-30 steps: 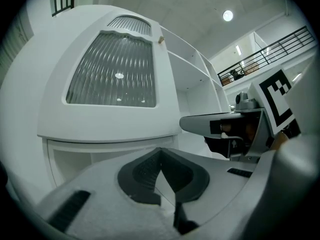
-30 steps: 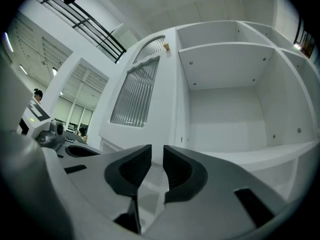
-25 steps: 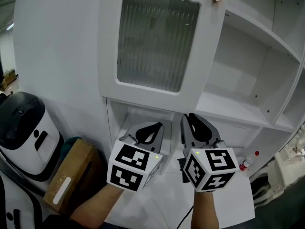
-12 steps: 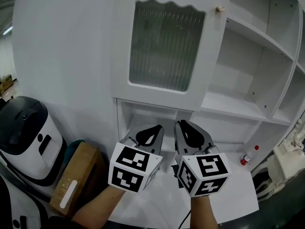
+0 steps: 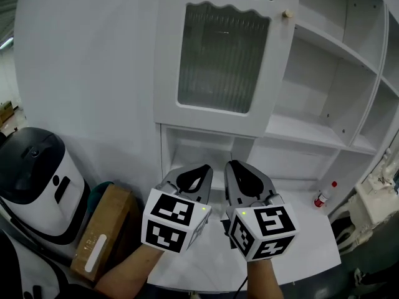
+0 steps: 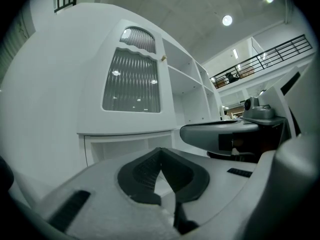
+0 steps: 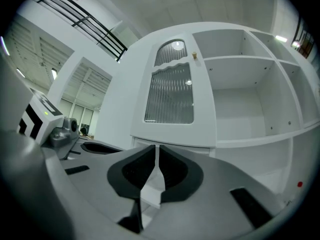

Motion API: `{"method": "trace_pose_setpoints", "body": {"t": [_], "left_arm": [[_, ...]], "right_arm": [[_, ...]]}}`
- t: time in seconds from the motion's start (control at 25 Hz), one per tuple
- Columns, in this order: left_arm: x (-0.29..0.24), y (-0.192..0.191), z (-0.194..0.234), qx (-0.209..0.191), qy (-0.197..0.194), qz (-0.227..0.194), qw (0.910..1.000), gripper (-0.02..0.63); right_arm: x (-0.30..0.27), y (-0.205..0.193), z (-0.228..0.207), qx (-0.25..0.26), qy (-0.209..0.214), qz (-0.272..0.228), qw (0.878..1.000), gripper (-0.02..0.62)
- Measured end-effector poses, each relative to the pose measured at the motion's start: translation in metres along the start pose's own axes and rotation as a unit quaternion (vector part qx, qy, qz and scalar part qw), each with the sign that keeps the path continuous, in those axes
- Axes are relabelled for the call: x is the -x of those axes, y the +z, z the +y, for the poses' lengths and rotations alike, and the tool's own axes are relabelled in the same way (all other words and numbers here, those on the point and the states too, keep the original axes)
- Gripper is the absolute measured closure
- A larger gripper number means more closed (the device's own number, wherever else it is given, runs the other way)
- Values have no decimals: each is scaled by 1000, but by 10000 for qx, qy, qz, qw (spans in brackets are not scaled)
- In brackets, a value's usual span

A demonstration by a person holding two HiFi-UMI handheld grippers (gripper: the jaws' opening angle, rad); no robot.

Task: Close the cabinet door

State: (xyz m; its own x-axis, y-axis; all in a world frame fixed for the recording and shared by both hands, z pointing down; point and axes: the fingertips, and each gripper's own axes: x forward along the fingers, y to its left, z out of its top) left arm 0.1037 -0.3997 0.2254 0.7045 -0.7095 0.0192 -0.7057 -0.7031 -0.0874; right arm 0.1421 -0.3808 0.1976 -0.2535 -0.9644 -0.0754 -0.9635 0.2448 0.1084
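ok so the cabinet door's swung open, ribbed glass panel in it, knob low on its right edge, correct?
Not quite. The knob sits high on the right edge of the door, level with the top of the glass panel, not low. The head view shows it. The rest holds: the door is open and the glass is ribbed.

At 8 o'clock in the head view stands a white machine (image 5: 37,179) with a black top. Just beside it, at 7 o'clock, a cardboard box (image 5: 103,226) leans, with something teal (image 5: 100,189) behind it. At 4 o'clock stands a small red-capped bottle (image 5: 322,197).
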Motion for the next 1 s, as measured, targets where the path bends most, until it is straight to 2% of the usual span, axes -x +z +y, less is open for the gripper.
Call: {"method": "trace_pose_setpoints", "body": {"t": [0.64, 1.0], "left_arm": [[47, 0, -11, 53, 125, -70, 9999, 594], [63, -3, -13, 124, 165, -75, 9998, 594]], "right_arm": [[35, 1, 44, -28, 246, 39, 9997, 566], [49, -4, 55, 5, 224, 107, 9997, 566]]}}
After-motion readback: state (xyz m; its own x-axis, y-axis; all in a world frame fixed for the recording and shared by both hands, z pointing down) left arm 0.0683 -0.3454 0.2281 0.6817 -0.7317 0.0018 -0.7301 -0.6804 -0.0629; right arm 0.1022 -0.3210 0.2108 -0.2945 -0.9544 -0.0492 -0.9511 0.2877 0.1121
